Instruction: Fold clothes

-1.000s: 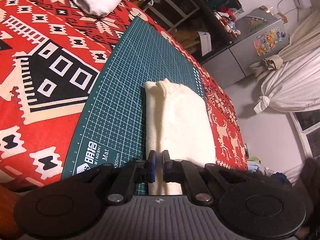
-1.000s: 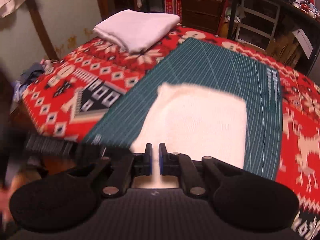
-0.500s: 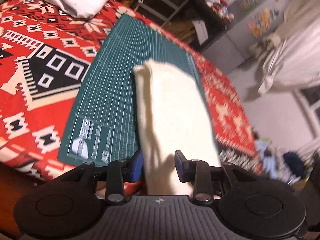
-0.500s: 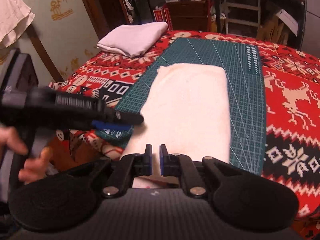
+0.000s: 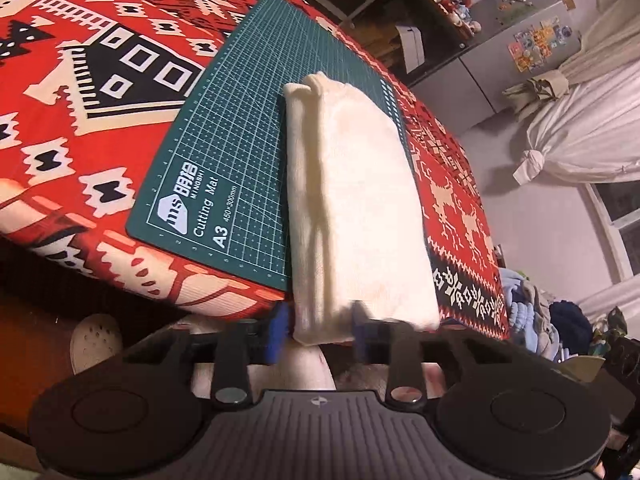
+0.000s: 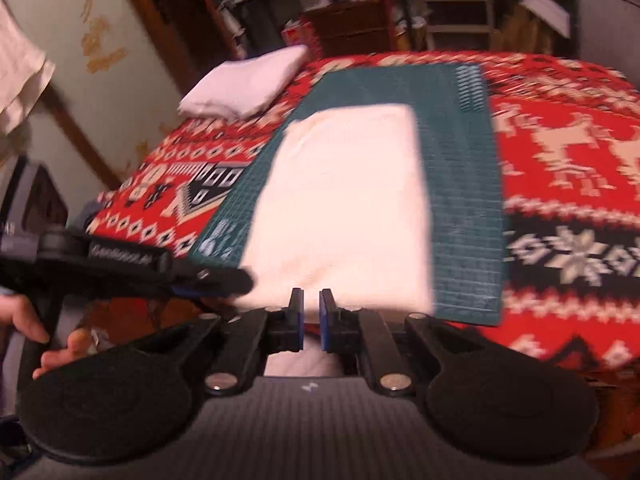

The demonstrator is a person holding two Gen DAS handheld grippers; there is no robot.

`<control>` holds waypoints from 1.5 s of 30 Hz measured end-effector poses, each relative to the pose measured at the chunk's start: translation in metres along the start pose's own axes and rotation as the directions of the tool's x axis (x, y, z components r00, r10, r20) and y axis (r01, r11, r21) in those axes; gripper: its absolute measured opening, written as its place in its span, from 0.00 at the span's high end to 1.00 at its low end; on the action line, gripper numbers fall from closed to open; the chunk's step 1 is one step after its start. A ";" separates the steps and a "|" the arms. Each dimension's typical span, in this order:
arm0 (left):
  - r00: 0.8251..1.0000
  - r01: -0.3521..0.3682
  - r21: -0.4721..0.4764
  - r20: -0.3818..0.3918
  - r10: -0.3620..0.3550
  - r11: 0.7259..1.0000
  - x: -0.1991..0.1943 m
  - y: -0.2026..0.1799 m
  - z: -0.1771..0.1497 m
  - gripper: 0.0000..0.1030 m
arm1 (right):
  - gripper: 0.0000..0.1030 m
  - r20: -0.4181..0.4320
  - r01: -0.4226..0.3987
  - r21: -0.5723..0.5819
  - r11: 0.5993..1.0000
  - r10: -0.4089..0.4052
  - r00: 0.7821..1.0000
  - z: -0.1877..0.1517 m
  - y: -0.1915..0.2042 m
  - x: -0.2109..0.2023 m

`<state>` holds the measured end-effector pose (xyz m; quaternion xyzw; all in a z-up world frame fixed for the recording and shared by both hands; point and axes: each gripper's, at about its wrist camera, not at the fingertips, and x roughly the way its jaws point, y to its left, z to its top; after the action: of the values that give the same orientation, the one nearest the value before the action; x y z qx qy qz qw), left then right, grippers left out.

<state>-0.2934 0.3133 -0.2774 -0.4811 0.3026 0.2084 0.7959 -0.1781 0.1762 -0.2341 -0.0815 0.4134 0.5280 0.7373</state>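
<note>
Left of the folded cloth point(image 5: 352, 200), the green cutting mat point(image 5: 236, 152) lies bare and open to a reach. Beyond the mat's far left corner a second folded garment point(image 6: 248, 84) blocks the surface. Right of the cloth only a narrow mat strip point(image 6: 460, 184) is free.

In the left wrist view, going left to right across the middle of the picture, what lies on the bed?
Red patterned blanket → green cutting mat → folded cream garment → the blanket's reindeer-patterned part.
</note>
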 end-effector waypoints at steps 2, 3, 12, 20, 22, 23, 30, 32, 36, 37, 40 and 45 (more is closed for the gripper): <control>1.000 0.000 -0.011 0.006 0.000 1.000 0.002 0.001 0.001 0.56 | 0.75 0.018 0.030 0.039 0.999 -0.031 0.999 0.001 -0.015 -0.007; 1.000 0.011 -0.022 0.006 -0.011 1.000 0.004 0.002 0.003 0.55 | 0.74 0.023 0.043 0.065 0.997 -0.045 0.999 0.002 -0.024 -0.009; 0.999 0.038 -0.051 -0.035 -0.040 0.998 0.014 -0.004 0.017 0.79 | 0.64 -0.015 -0.072 0.390 0.918 0.085 0.996 0.010 -0.099 0.024; 1.000 -0.009 0.027 0.011 0.008 1.000 0.024 -0.017 0.061 0.80 | 0.73 -0.009 -0.096 0.428 0.899 0.110 0.994 0.028 -0.094 0.045; 0.999 -0.045 0.079 0.016 0.044 0.996 0.029 -0.020 0.068 0.80 | 0.73 -0.005 -0.082 0.421 0.903 0.092 0.996 0.038 -0.093 0.054; 0.998 -0.054 0.108 0.016 0.052 0.993 0.029 -0.022 0.067 0.79 | 0.73 -0.013 -0.072 0.409 0.910 0.084 0.996 0.042 -0.092 0.059; 0.983 -0.166 0.374 0.140 0.121 0.913 0.001 -0.034 0.026 0.73 | 0.71 0.014 -0.033 0.287 0.957 0.030 0.999 0.030 -0.075 0.044; 0.973 -0.215 0.447 0.172 0.153 0.868 0.002 -0.037 0.012 0.73 | 0.71 0.021 0.019 0.218 0.976 -0.025 0.999 0.020 -0.066 0.037; 0.948 -0.313 0.546 0.226 0.223 0.777 0.020 -0.043 -0.001 0.73 | 0.72 0.031 0.084 0.103 0.991 -0.088 0.996 0.005 -0.046 0.034; 0.945 -0.322 0.552 0.234 0.227 0.769 0.023 -0.042 -0.002 0.73 | 0.72 0.031 0.087 0.099 0.991 -0.090 0.995 0.004 -0.042 0.036; 0.946 -0.317 0.523 0.236 0.223 0.792 0.029 -0.040 0.000 0.73 | 0.72 0.035 0.086 0.105 0.991 -0.090 0.995 0.002 -0.038 0.038; 0.920 -0.386 0.622 0.311 0.238 0.681 0.034 -0.051 -0.014 0.91 | 0.72 0.040 0.087 0.089 0.992 -0.091 0.995 0.003 -0.034 0.039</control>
<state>-0.2408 0.2798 -0.2731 -0.0779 0.3513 0.2665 0.8941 -0.1434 0.1909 -0.2697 -0.0562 0.4157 0.4776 0.7719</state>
